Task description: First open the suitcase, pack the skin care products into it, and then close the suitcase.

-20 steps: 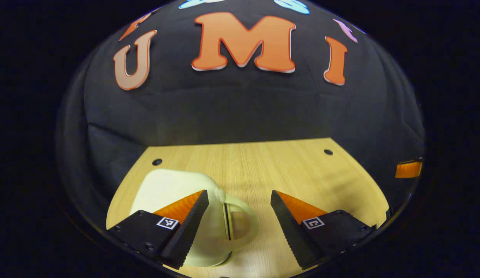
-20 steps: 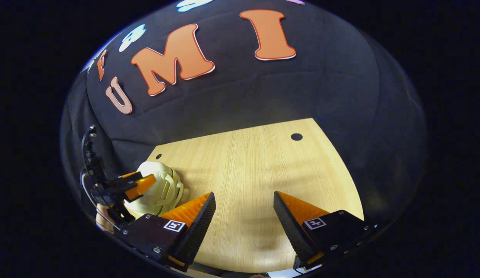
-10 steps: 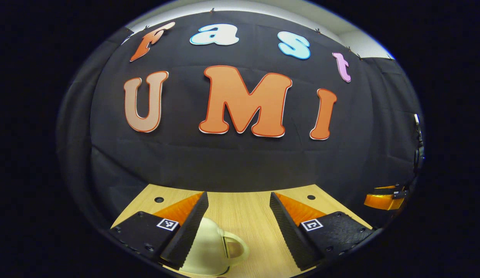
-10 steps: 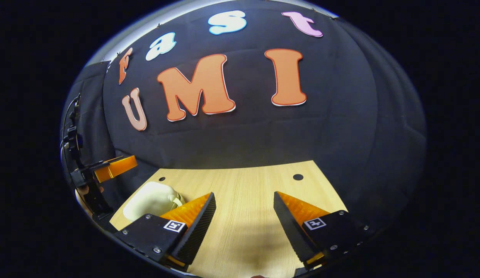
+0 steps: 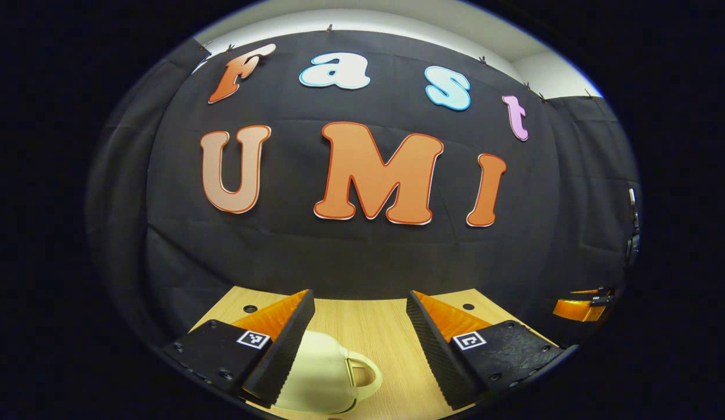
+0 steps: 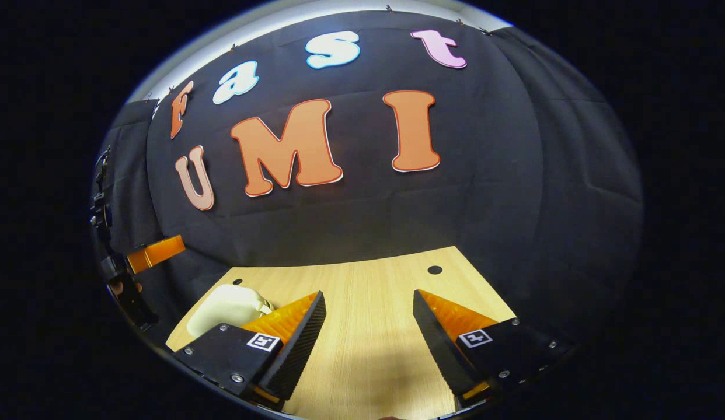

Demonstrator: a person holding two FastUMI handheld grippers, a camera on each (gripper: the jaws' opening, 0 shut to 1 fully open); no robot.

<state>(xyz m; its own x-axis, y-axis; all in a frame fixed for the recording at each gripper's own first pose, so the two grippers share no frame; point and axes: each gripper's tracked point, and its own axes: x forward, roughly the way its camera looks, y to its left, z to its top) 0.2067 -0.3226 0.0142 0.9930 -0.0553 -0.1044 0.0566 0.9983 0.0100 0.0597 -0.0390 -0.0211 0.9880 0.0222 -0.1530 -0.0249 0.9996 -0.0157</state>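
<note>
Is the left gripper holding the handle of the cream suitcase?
No, the left gripper is open, and the suitcase lies untouched on the table.

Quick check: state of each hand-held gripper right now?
Left hand-held gripper: open, holding nothing, above the closed suitcase.
Right hand-held gripper: open, holding nothing, over the table.

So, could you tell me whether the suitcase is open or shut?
Shut: the suitcase lies on the table with both halves together, handle outward.
</note>
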